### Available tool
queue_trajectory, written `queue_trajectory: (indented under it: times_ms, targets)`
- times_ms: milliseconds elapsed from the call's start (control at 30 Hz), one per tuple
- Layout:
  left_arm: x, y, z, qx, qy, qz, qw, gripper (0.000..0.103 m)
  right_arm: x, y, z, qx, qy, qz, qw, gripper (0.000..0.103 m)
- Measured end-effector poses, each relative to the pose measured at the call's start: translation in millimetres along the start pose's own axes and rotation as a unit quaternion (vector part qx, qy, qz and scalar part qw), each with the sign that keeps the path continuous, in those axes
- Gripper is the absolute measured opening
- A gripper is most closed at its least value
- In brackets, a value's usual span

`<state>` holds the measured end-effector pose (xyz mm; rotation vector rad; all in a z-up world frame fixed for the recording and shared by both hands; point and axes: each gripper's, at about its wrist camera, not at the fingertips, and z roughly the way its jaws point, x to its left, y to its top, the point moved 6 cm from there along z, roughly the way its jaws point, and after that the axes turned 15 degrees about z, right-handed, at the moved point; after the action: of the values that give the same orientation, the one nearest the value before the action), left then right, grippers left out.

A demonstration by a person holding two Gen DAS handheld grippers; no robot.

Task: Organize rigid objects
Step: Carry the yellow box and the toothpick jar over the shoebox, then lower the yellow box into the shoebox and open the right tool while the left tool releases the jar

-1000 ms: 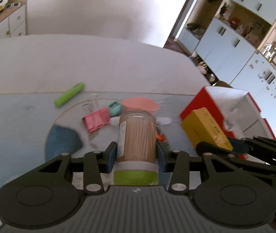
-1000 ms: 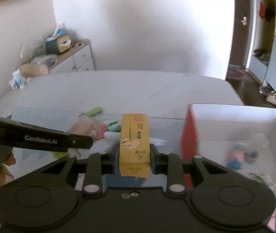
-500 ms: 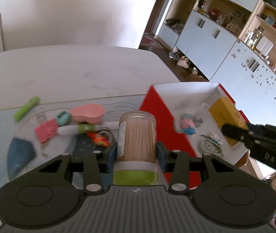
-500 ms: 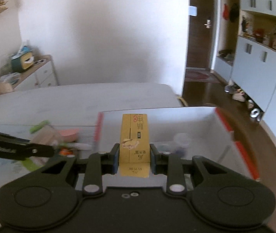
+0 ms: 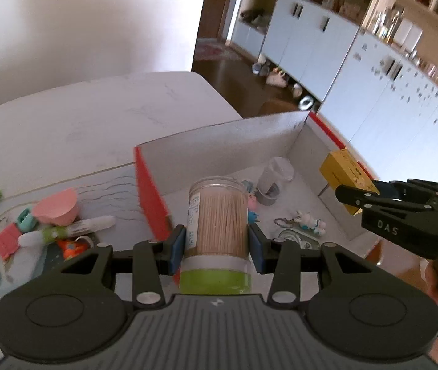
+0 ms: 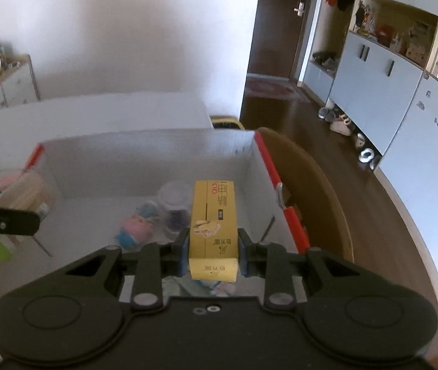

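Yellow carton (image 6: 213, 228) is clamped between the right gripper (image 6: 212, 248) fingers at frame centre, over the red-edged box (image 6: 145, 154); items beneath are blurred. Toothpick jar (image 5: 218, 215) is gripped by the left gripper (image 5: 217, 243), its base hidden, above the box's near-left wall.

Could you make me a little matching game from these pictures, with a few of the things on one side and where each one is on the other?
Things:
1. toothpick jar
2. yellow carton
3. pink bowl
4. clear cup

Places:
A. lying inside the red and white box
B. clamped in the right gripper
C. on the table, left of the box
D. clamped in the left gripper

Pairs: 1-D, 2-B, 3-C, 4-A
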<state>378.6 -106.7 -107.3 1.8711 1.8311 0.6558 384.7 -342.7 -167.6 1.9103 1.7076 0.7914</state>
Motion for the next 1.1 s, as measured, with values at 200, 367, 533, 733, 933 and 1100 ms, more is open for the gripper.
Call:
queue_trajectory:
  times_ms: [200, 367, 533, 733, 933, 1100]
  targets:
    - [-19.9, 16.9, 45.2, 0.044, 0.031, 0.024, 0.9983, 0.041, -1.9, -3.7, 30.2, 0.029, -0.001, -0.028, 0.999, 0.029]
    - [-14.6, 22.5, 76.1, 0.068, 0.052, 0.017, 0.9962, 0.041, 0.4, -6.2, 46.5, 0.051, -0.003, -0.054, 0.997, 0.029]
    - [-13.5, 31.7, 87.1, 0.057, 0.061, 0.019, 0.9963, 0.041, -7.3, -3.6, 65.3, 0.076, -0.005, -0.040, 0.996, 0.029]
    - [-18.3, 35.0, 97.8, 0.056, 0.076, 0.028, 0.9951, 0.026, -9.5, -5.1, 70.7, 0.094, 0.000, -0.045, 0.995, 0.029]
    - [-19.2, 39.8, 105.2, 0.064, 0.084, 0.035, 0.9938, 0.026, -12.8, -6.7, 72.9, 0.105, 0.009, -0.041, 0.994, 0.029]
    - [-16.2, 38.5, 110.9, 0.079, 0.082, 0.022, 0.9932, 0.026, -13.3, -5.1, 71.3, 0.105, 0.012, -0.042, 0.994, 0.030]
